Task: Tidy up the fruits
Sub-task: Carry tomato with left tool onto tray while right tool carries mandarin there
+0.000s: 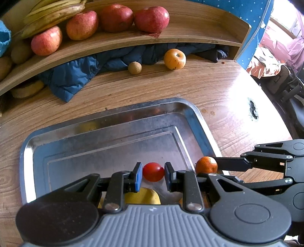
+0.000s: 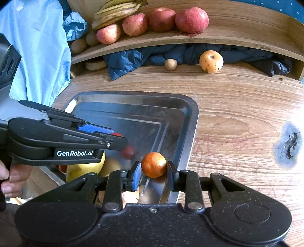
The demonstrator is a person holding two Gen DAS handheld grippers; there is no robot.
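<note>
A steel tray (image 1: pixel 114 114) lies on the wooden table. My left gripper (image 1: pixel 153 175) is shut on a small red tomato (image 1: pixel 153 171), just above the tray floor near its front. Beside it, over the tray's right rim (image 2: pixel 191 114), my right gripper (image 2: pixel 154 173) is shut on a small orange mandarin (image 2: pixel 153 165); the left wrist view shows that mandarin (image 1: pixel 206 165) too. A yellow fruit (image 1: pixel 144 196) lies in the tray under the left gripper (image 2: pixel 117 139), partly hidden by it.
A curved wooden shelf (image 1: pixel 171 38) at the back carries red apples (image 1: pixel 152 19), bananas (image 1: pixel 53 13) and brown kiwis. Under it lie a blue jacket (image 1: pixel 76 76), a yellow-orange apple (image 1: pixel 174 58) and a small brown fruit (image 1: pixel 134 67). A burn mark (image 2: pixel 289 146) scars the table.
</note>
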